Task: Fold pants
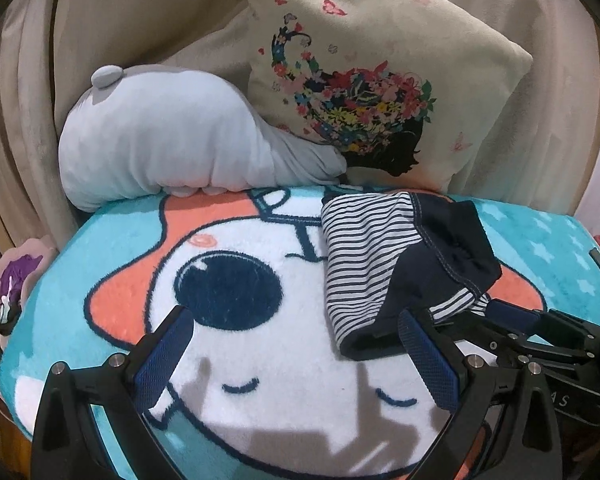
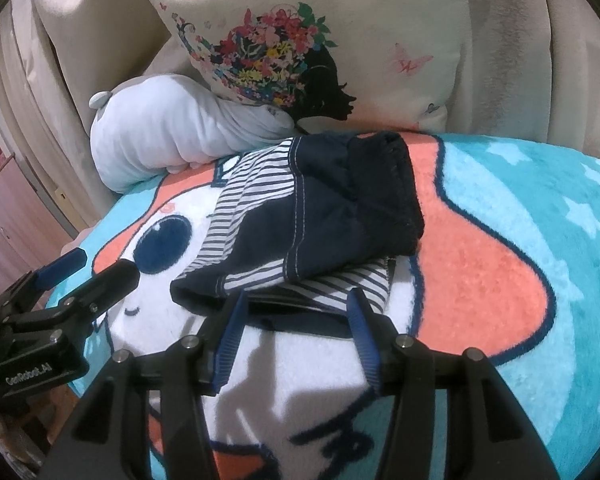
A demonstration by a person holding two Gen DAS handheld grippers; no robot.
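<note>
Small navy pants [image 1: 428,264] with a white-and-navy striped lining lie bunched and folded on a cartoon fleece blanket [image 1: 148,240]; they also show in the right wrist view [image 2: 340,208]. My left gripper [image 1: 296,344] is open and empty, just left of the pants' near edge. My right gripper [image 2: 296,308] is open, its blue fingertips [image 2: 236,320] at the near hem of the pants, holding nothing. The right gripper shows in the left wrist view [image 1: 512,316], and the left gripper in the right wrist view [image 2: 96,268].
A grey-white plush toy [image 1: 172,148] and a cream floral cushion [image 1: 380,64] lean against the beige sofa back [image 1: 132,12] behind the blanket. The blanket [image 2: 500,264] drops off at its left edge toward clutter [image 1: 8,292].
</note>
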